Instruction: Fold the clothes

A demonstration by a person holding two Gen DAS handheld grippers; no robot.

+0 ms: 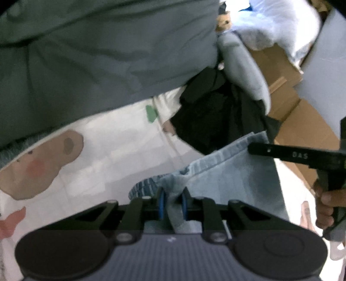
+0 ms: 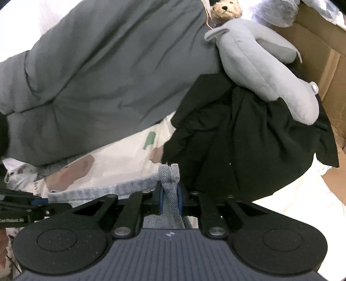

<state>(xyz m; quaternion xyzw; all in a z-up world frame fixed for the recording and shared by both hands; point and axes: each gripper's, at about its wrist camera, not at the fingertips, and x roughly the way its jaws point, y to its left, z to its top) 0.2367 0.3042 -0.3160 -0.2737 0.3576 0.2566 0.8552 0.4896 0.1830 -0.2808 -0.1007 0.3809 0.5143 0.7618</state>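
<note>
A light-blue denim garment (image 1: pixel 237 173) lies on a white printed sheet (image 1: pixel 108 140). In the left wrist view my left gripper (image 1: pixel 173 198) is shut on a bunched corner of the denim, which passes between its blue pads. In the right wrist view my right gripper (image 2: pixel 169 194) is shut on another folded edge of the same denim (image 2: pixel 168 175), and a tuft of it sticks up past the pads. The right gripper's finger (image 1: pixel 281 154) shows at the denim's right edge, held by a hand (image 1: pixel 324 205). The left gripper's fingers (image 2: pixel 32 203) show at the far left.
A large grey-green padded garment (image 1: pixel 97 64) fills the upper left. A crumpled black garment (image 2: pixel 248 140) lies just beyond the denim. On it rests a grey plush toy (image 2: pixel 259 71), with a teddy bear (image 2: pixel 226 9) behind. Cardboard boxes (image 1: pixel 302 121) stand on the right.
</note>
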